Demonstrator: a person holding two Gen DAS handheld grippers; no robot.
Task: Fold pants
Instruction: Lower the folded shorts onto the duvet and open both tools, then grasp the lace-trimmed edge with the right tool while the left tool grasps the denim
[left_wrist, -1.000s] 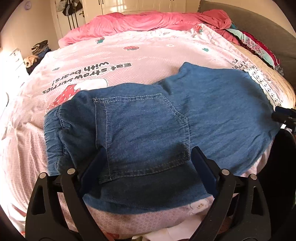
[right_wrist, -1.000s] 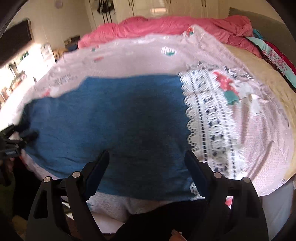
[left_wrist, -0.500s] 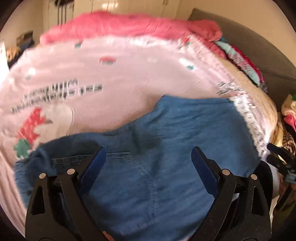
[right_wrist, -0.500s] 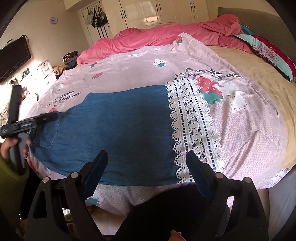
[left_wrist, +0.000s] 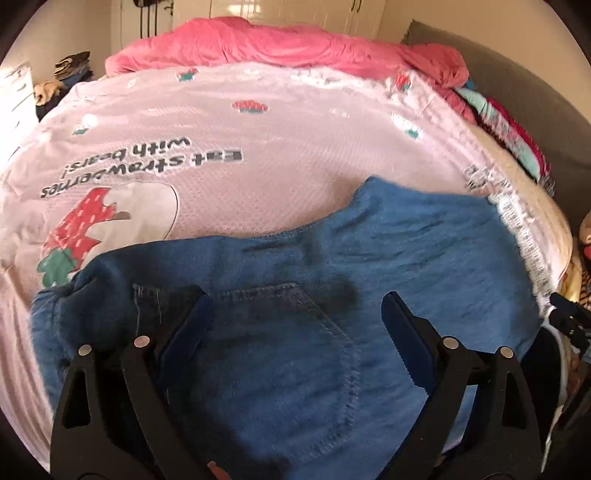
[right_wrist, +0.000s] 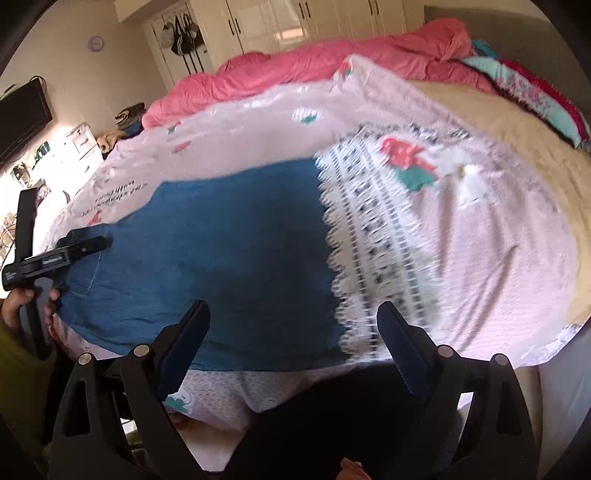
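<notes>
Blue denim pants (left_wrist: 406, 258) lie flat across the pink bedspread (left_wrist: 258, 192), waistband at the left and a back pocket (left_wrist: 288, 350) facing up. My left gripper (left_wrist: 295, 306) hovers open over that pocket with nothing between its pads. In the right wrist view the pants (right_wrist: 221, 240) end at a white lace strip (right_wrist: 369, 258). My right gripper (right_wrist: 293, 314) hangs over the near hem by the lace, its jaws opening and nothing between them. The left gripper (right_wrist: 92, 240) shows at the waist end, with a hand on its handle.
A rumpled pink duvet (left_wrist: 280, 48) lies along the far side of the bed. Patterned bedding (right_wrist: 535, 99) and a grey headboard (left_wrist: 517, 81) are at the right. A white dresser (right_wrist: 74, 151) and a dark screen (right_wrist: 22, 114) stand left. Dark clothing (right_wrist: 314, 424) fills the near edge below.
The left wrist view swung right over the leg, then came back over the pocket. The right wrist view shifted slightly, and its jaws stand a little wider. The pants have not moved.
</notes>
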